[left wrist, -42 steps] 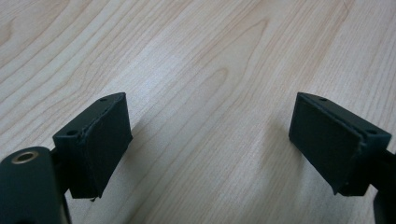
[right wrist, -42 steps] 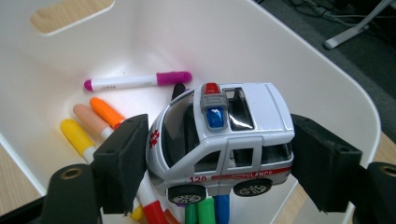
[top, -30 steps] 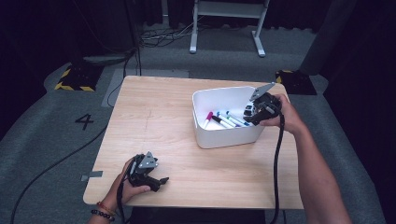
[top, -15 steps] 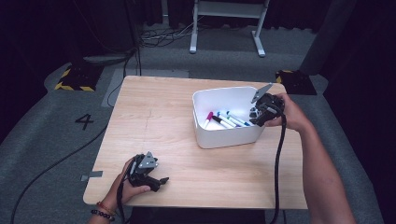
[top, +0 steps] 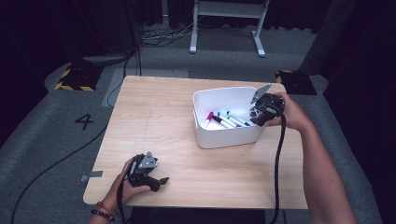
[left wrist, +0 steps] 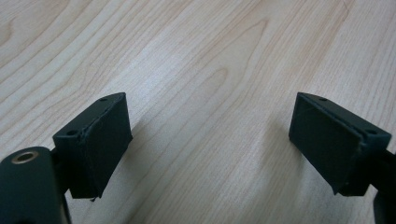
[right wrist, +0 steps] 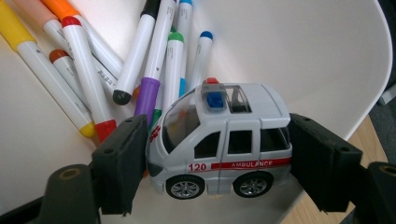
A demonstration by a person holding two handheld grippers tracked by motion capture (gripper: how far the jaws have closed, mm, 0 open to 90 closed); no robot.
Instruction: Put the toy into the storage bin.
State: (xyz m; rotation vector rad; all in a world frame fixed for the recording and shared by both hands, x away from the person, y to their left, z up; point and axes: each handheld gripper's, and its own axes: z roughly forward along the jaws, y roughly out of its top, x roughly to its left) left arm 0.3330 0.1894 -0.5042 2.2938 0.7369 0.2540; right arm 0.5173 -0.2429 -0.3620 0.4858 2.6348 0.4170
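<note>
Shifted: my right tool [top: 261, 112] now sits lower over the white bin [top: 219, 135] on the desk [top: 163, 121], clamping a toy ambulance [right wrist: 219, 140] above the markers [right wrist: 140, 60]. Left tool [top: 152, 175] rests released.

The high view looks forward and down from above the person's side, taking in the whole bench [top: 177, 140] from well back. The left gripper view sits very close over bare bench wood [left wrist: 205, 84], looking along its own jaws. The right gripper view looks closely down into the white bin [right wrist: 303, 51], a part that the high view also shows [top: 224, 136].
</note>
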